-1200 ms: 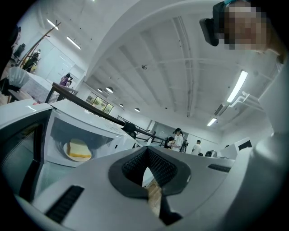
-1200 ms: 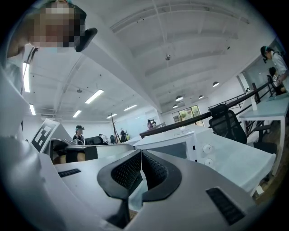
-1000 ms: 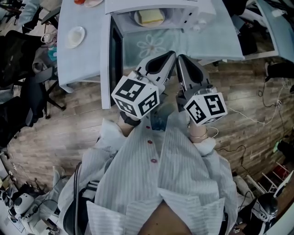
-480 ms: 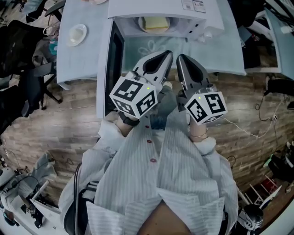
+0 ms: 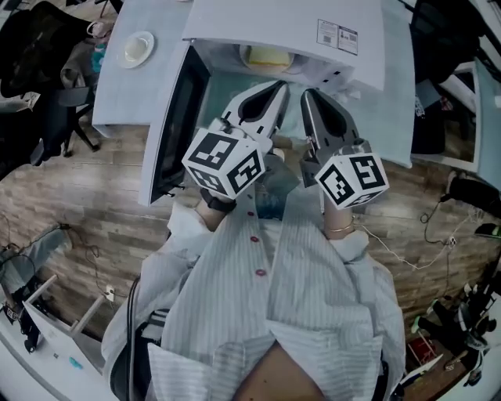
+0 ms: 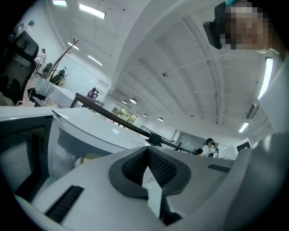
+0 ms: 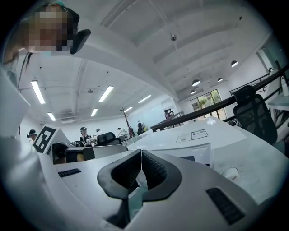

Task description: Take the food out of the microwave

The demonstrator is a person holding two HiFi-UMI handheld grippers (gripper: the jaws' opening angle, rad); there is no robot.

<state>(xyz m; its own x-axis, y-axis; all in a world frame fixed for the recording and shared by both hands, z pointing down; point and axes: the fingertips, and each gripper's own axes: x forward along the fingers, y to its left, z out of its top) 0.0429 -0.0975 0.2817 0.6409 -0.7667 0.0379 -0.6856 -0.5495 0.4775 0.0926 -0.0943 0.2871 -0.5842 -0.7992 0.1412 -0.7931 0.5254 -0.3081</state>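
Okay, approach step: microwave door open, food inside, my left gripper and right gripper fingers pressed together, empty; next spread, reach in.

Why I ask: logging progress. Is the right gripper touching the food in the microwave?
Apart. The head view shows open space between the right gripper and the food.

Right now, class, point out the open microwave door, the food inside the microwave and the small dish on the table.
microwave door (image 5: 174, 129): head view, its dark window.
food (image 5: 270, 56): head view, its yellow top.
small dish (image 5: 125, 56): head view, its rim.
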